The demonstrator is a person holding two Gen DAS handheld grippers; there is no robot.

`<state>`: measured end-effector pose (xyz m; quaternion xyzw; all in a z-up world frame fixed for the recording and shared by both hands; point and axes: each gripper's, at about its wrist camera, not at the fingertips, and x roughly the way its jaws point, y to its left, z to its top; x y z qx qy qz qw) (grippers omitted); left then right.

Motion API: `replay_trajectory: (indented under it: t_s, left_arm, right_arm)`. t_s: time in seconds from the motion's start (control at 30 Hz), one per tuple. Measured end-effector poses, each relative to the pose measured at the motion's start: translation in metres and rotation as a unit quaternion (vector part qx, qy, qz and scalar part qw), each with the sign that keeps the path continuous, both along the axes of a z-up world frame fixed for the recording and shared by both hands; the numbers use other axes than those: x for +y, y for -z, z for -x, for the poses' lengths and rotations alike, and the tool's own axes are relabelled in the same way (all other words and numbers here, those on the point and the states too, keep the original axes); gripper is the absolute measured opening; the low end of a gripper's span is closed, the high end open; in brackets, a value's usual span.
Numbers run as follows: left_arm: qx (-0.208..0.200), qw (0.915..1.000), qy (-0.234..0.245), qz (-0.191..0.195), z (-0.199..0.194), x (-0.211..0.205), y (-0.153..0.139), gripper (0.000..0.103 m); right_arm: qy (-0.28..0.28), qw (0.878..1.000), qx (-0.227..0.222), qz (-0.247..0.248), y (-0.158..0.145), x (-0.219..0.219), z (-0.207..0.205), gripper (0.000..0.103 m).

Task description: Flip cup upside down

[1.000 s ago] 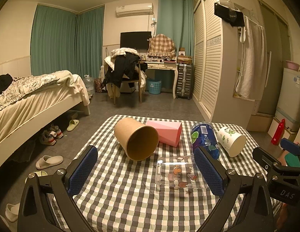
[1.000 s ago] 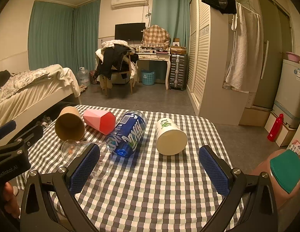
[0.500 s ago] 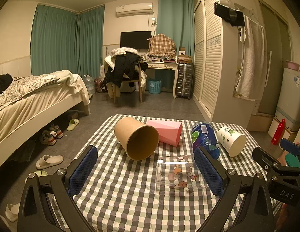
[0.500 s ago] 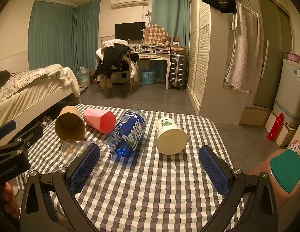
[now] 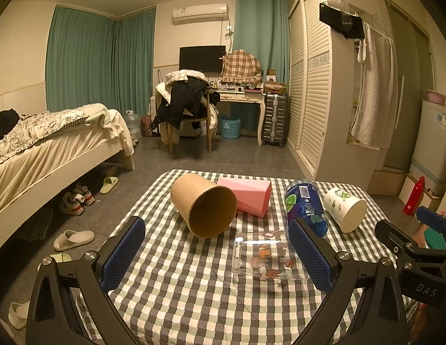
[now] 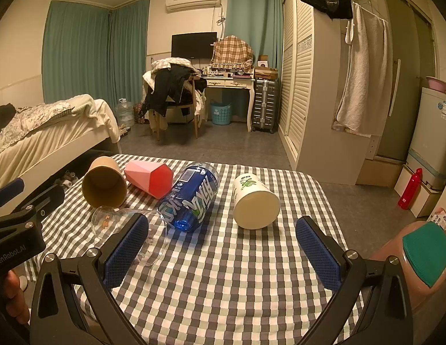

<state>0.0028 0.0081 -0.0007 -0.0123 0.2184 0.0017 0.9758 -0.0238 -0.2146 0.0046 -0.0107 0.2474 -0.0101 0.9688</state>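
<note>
Several cups lie on their sides on the checked tablecloth [image 5: 179, 287]: a brown paper cup [image 5: 204, 208] [image 6: 105, 182], a pink faceted cup [image 5: 248, 197] [image 6: 151, 176], a clear glass with cartoon prints [image 5: 269, 257] [image 6: 128, 230], a blue cup [image 5: 304, 205] [image 6: 191, 198] and a white cup with green print [image 5: 345, 205] [image 6: 256, 202]. My left gripper [image 5: 217, 253] is open and empty, near the clear glass. My right gripper [image 6: 223, 248] is open and empty, in front of the blue and white cups.
The small table [image 6: 223, 302] stands in a bedroom. A bed [image 5: 50, 149] is at the left, a wardrobe [image 5: 323, 100] at the right, and a chair with clothes [image 5: 188, 106] and a desk [image 5: 243, 97] at the back. Slippers [image 5: 73, 238] lie on the floor.
</note>
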Motion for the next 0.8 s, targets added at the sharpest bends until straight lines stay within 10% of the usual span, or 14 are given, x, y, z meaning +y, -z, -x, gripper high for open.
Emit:
replay_trajectory:
  t_s: [0.8]
  left_arm:
    - [0.001,1.0000,0.000,0.000,-0.0001,0.0008,0.0001,0.103]
  right_arm:
    - [-0.002,1.000,0.002,0.001,0.0031,0.0036,0.0005,0.103]
